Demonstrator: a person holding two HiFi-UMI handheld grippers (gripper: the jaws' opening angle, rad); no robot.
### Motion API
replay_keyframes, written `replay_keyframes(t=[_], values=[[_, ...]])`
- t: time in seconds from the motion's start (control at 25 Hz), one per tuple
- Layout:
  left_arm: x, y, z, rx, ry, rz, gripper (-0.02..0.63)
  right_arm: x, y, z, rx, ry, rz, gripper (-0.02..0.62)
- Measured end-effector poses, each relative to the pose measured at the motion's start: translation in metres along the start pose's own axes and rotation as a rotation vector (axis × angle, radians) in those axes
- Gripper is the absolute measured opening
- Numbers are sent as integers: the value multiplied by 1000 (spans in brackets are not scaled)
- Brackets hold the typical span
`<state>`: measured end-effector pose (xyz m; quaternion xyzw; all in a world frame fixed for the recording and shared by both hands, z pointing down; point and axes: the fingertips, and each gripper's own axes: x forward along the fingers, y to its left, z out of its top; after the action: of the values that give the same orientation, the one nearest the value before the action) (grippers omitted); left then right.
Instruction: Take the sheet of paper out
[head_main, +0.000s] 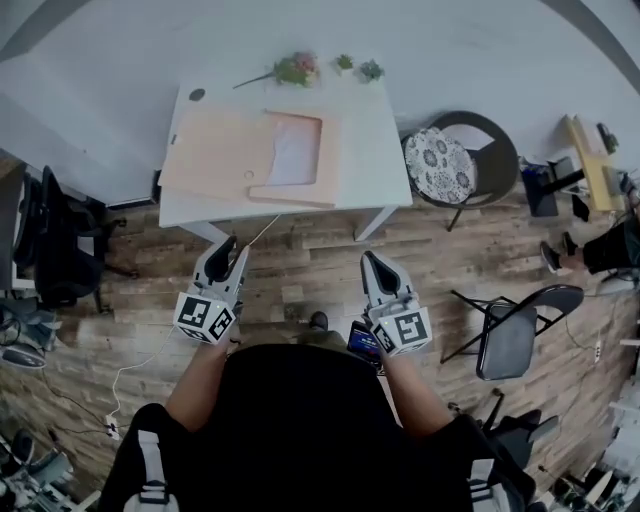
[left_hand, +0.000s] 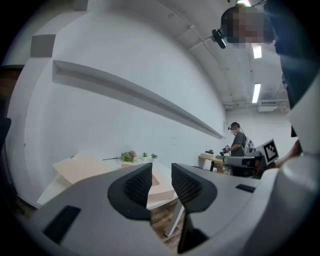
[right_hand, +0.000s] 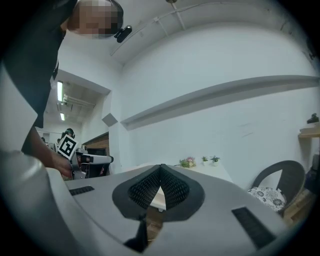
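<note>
The left gripper (head_main: 228, 250), jaws spread and empty, and the right gripper (head_main: 376, 262), jaws pressed together on nothing, hang over open wood floor (head_main: 300, 275) just short of the white table (head_main: 378, 150), whose pale wooden board (head_main: 215, 150) frames the sheet of paper (head_main: 296, 150).

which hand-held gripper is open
The left hand-held gripper: its jaws stand apart, while the right hand-held gripper has its jaws together at the tips.

Pale sheet of paper (head_main: 296, 150), lying flat (inside tan folder (head_main: 215, 152))
</note>
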<state>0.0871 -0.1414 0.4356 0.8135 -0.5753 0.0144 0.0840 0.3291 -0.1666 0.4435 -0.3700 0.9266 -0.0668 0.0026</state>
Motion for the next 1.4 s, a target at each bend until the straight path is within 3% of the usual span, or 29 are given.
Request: replay_keyframes(t=[0.4, 0.84, 1.24, 1.4], values=[[67, 25, 19, -4, -23, 18, 117, 68, -53, -6, 20, 15, 83, 12], [150, 116, 29, -80, -32, -8, 117, 177, -99, -10, 11, 79, 91, 12], [251, 176, 17, -149, 101, -173, 117, 289, -154, 2, -30, 141, 44, 12], [281, 187, -10, -225, 213, -245, 117, 318, -165, -3, -93, 176, 58, 12]])
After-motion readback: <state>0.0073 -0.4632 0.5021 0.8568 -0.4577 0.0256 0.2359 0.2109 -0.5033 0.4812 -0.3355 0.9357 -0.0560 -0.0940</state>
